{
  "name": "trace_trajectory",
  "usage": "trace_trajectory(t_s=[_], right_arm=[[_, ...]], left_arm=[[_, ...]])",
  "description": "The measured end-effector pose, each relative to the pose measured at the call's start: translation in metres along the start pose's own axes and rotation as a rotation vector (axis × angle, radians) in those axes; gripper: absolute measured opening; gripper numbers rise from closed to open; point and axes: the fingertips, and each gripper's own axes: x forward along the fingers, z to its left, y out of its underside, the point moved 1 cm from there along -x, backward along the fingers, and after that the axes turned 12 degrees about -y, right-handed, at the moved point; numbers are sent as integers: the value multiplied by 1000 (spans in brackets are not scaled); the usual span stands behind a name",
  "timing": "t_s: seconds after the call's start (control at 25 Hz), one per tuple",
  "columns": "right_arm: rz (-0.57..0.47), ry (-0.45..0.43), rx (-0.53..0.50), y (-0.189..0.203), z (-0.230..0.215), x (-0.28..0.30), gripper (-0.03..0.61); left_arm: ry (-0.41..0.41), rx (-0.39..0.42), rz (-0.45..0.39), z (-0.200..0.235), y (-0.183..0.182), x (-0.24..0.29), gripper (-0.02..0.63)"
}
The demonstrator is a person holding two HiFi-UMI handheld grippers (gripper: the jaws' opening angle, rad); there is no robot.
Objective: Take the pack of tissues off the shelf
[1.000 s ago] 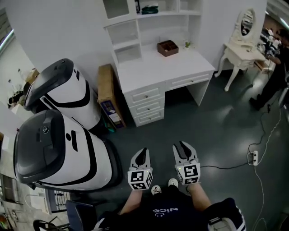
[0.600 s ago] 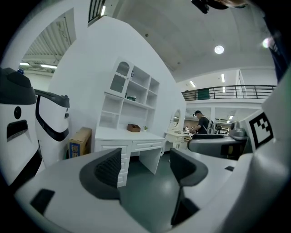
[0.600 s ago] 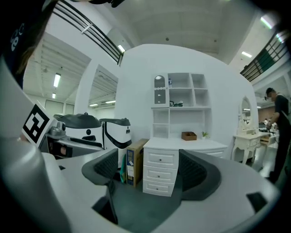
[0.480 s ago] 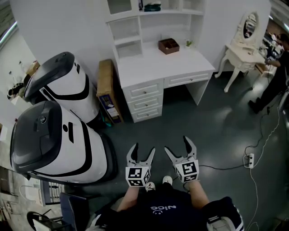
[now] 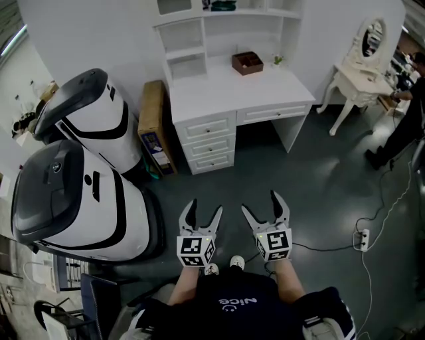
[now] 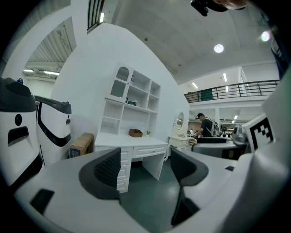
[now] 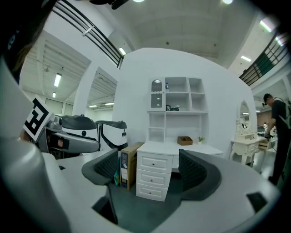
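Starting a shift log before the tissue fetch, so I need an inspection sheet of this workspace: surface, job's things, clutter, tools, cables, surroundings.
Surface: white desk top holds a brown box and a small plant.
Job's things: dark item on an upper shelf; too small to confirm as the tissue pack.
Clutter: cardboard box beside the desk; two white-and-black machines at left.
Tools: left tool and right tool both open, empty, low over the floor.
Cables: cable running to a power strip on the floor.
Surroundings: dressing table with mirror; a person at right edge.
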Motion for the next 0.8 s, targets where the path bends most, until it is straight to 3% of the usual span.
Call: trace_trajectory(t_s=[0.16, 0.32, 0.52, 0.8], right_arm=[[-30, -2, -12, -6, -19, -7, 402], [-41, -18, -20, -8, -31, -2, 402], [-20, -53, 32, 1, -40, 3, 400], [34, -39, 24, 19, -60, 23, 400]], left_arm=[[-9, 19, -12, -17, -2, 9, 325], [-12, -10, 35, -29, 11, 20, 325], [11, -2, 85, -45, 27, 30, 325], [30, -5, 111, -46, 36, 63, 325]])
